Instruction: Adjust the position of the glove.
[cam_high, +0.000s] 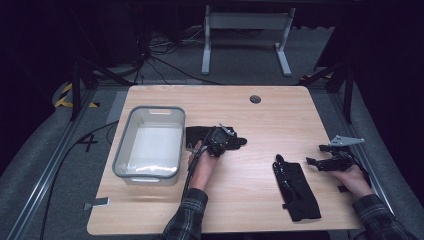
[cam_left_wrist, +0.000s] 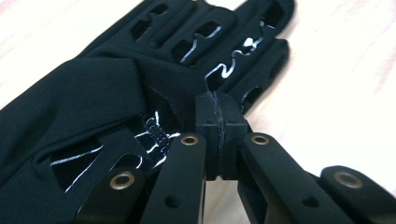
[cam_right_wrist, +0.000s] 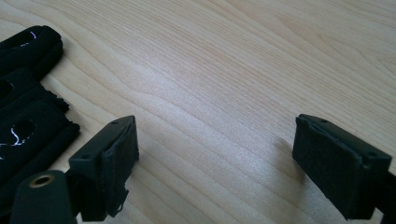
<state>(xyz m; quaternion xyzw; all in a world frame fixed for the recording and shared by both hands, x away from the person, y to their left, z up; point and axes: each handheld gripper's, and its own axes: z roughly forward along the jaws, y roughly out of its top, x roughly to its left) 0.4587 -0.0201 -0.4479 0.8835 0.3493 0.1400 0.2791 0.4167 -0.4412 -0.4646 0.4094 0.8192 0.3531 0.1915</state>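
**Left fingers pinched on one black glove beside the bin**

Closest to the high view are the person's plaid sleeves, coming in over the near edge of the desk (cam_high: 250, 115), a pale wooden top and the largest thing here. On its left part sits a clear plastic bin (cam_high: 124, 150) with a grey rim, nothing visible inside.

Two black gloves come next. One glove (cam_high: 200, 134) lies just right of the bin, and the left gripper (cam_left_wrist: 219, 122) is on it: its fingers (cam_left_wrist: 208, 116) are pressed together, seemingly pinching a fold of cloth by the glove's palm, though the exact bite is hard to see. A second glove (cam_high: 296, 189) lies flat near the front right, apart from the first.

Beside that one, the right gripper (cam_right_wrist: 215, 163) hovers low over bare wood with its fingers (cam_right_wrist: 116, 154) spread wide and nothing between them.

Each glove looks light, soft and floppy, with glossy printed lines that may be slick. A pinch on plain cloth at the cuff or palm should hold best; it will droop when lifted.
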